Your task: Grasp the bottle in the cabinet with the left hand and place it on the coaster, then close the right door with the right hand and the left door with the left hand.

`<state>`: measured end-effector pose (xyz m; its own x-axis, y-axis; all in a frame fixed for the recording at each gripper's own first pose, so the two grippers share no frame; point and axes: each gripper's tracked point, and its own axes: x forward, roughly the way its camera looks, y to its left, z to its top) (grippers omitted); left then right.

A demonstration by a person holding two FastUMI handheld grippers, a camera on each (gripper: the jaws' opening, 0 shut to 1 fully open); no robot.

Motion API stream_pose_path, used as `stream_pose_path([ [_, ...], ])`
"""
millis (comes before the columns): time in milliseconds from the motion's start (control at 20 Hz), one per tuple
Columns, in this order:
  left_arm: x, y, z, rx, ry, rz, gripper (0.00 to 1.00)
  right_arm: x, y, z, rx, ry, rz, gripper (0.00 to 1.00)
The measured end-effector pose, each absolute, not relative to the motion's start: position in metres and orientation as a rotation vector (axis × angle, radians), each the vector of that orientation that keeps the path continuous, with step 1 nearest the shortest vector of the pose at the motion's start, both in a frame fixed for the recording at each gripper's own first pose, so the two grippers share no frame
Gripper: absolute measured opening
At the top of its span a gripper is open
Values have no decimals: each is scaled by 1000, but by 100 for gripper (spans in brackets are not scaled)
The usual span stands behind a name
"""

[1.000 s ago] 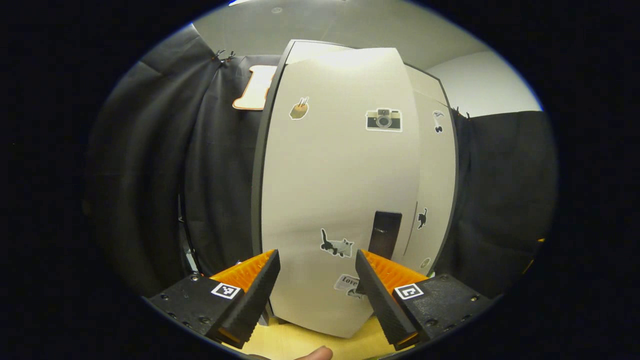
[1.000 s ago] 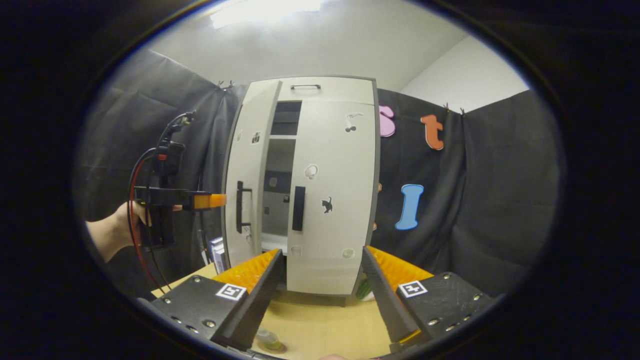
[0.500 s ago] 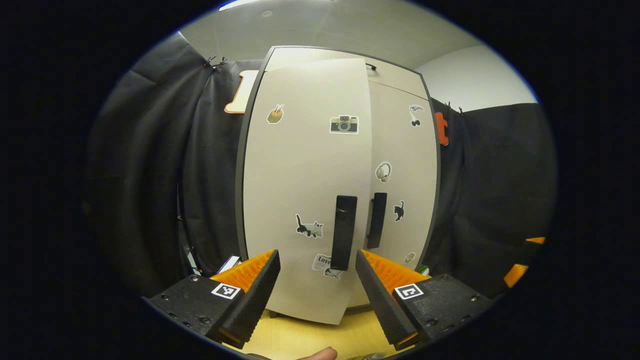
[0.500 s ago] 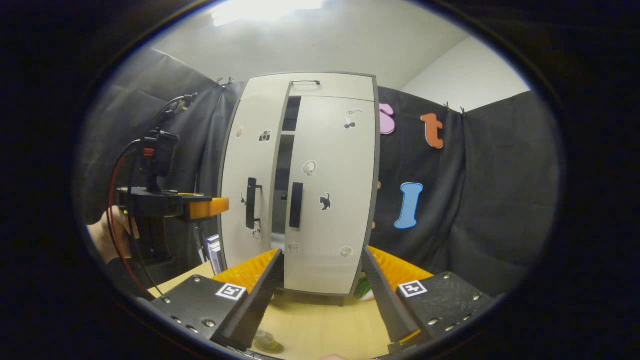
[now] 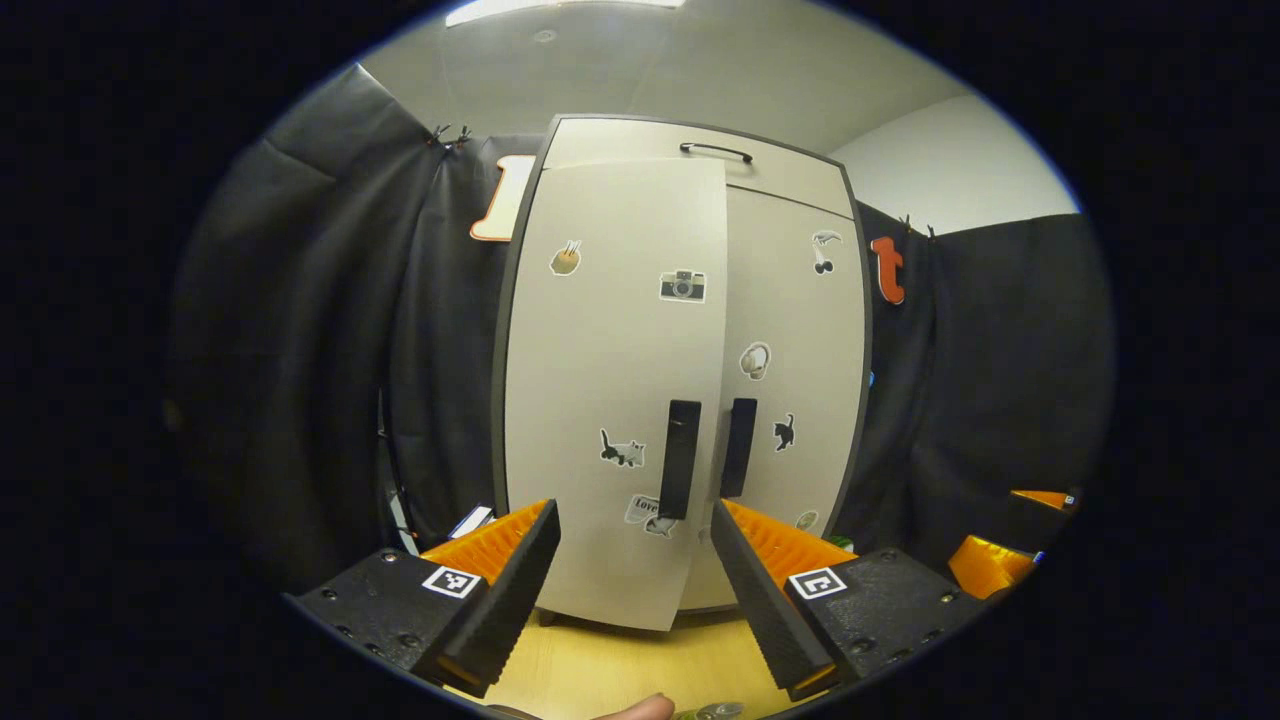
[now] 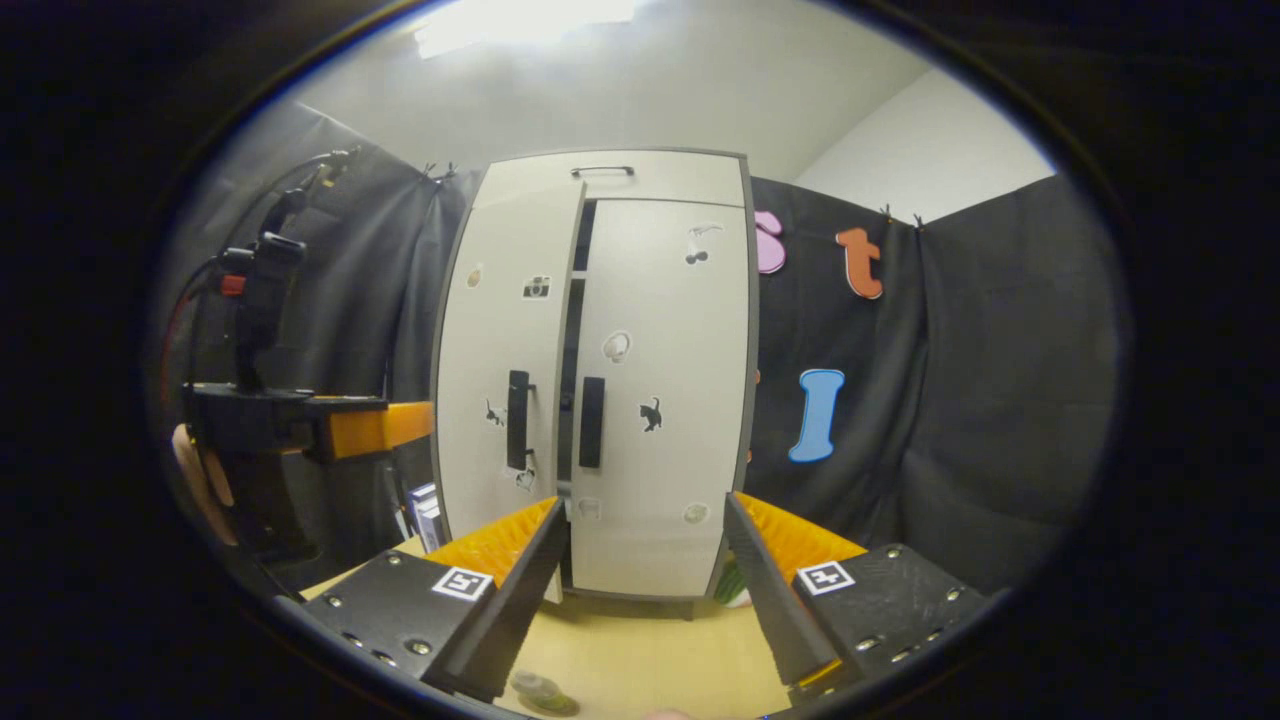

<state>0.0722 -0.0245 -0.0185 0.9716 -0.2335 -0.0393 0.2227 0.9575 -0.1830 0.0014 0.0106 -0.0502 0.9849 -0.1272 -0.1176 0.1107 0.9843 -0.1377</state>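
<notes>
I see one cabinet (image 5: 690,380) with two doors, two handles; the left door (image 6: 505,370) sits slightly ajar. My left gripper (image 5: 632,560) and right gripper (image 6: 645,560) are both spread, holding nothing.

The left gripper view faces the cabinet (image 5: 680,400) front from close, slightly left. The right gripper view looks from farther back, slightly right. Both share its doors.

The cabinet (image 5: 620,400) has smooth, matt pale door panels with dark edging, paper-like stickers (image 5: 682,286) and matt black handles (image 5: 680,472). Under it the worktop (image 6: 650,660) looks like light wood, smooth with a faint grain. Each claw's fingers (image 5: 500,545) carry ridged pads on matt black plastic bodies, and the booth wall (image 6: 1000,400) is matt black cloth hanging in folds.
</notes>
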Motion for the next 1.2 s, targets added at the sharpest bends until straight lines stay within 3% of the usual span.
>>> stream_pose_path([
  [300, 56, -31, -38, -138, 93, -282, 96, 2, 14, -61, -153, 148, -167, 92],
  [350, 55, -31, -37, -137, 86, -283, 92, 2, 14, -62, -156, 149, -178, 95],
  [450, 55, -29, -36, -141, 78, -287, 96, 1, 19, -64, -152, 150, -177, 95],
  [550, 55, -26, -35, -140, 72, -283, 92, 1, 24, -66, -156, 155, -168, 95],
  [750, 57, -26, -41, -149, 84, -274, 96, 6, 22, -68, -141, 152, -168, 98],
  [800, 58, -26, -42, -156, 86, -268, 92, 8, 21, -69, -132, 152, -164, 95],
  [850, 60, -26, -43, -158, 88, -263, 96, 11, 21, -70, -128, 155, -159, 95],
  [1200, 68, -21, -47, -148, 103, -217, 96, 23, 9, -67, -133, 155, -135, 95],
])
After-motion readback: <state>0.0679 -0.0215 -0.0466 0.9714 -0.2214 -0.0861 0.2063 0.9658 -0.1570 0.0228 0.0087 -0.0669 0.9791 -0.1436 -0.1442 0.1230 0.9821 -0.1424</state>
